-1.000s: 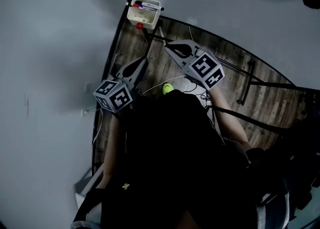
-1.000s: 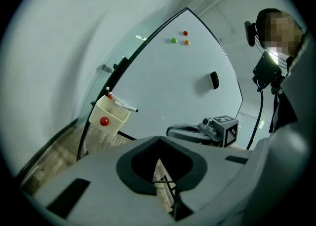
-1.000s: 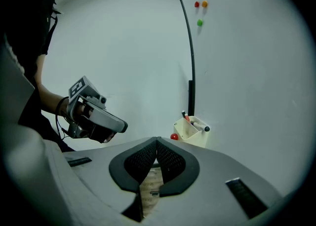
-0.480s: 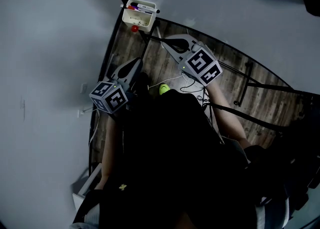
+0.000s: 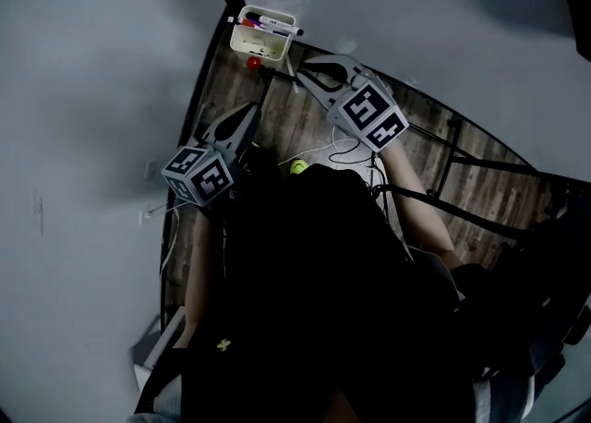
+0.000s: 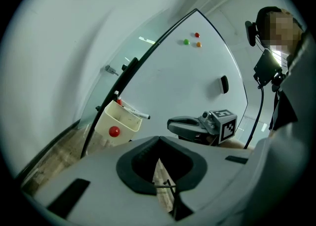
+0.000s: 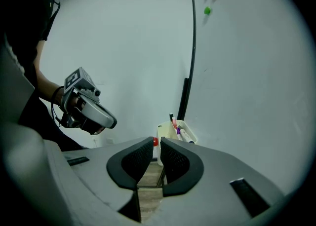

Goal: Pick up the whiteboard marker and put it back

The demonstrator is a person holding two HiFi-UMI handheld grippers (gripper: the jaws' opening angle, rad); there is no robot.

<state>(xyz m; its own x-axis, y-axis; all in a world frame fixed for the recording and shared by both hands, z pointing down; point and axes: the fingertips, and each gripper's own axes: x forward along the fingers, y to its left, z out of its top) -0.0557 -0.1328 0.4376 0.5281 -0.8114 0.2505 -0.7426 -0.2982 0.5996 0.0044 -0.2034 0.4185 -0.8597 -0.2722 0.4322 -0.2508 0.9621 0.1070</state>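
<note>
A cream marker holder (image 5: 261, 35) hangs at the foot of the whiteboard, with whiteboard markers (image 5: 273, 21) standing in it and a red magnet (image 5: 253, 63) on its front. My right gripper (image 5: 310, 69) points at the holder from just to its right; its jaws are opening, with a narrow gap and nothing between them. In the right gripper view the holder (image 7: 174, 136) and markers (image 7: 178, 131) sit just beyond the right gripper (image 7: 156, 141). My left gripper (image 5: 251, 110) hangs lower left, shut and empty. The left gripper view shows the holder (image 6: 117, 124) ahead of it.
The whiteboard (image 6: 187, 82) carries coloured magnets (image 6: 192, 40) and a black eraser (image 6: 224, 84). Its black frame (image 7: 192, 47) runs down beside the holder. Black stand legs (image 5: 457, 158) and a yellow-green object (image 5: 298, 167) lie on the wooden floor (image 5: 305, 126).
Both grippers have moved closer to the marker holder, the right one most. The right gripper's jaws now show a slight gap.
</note>
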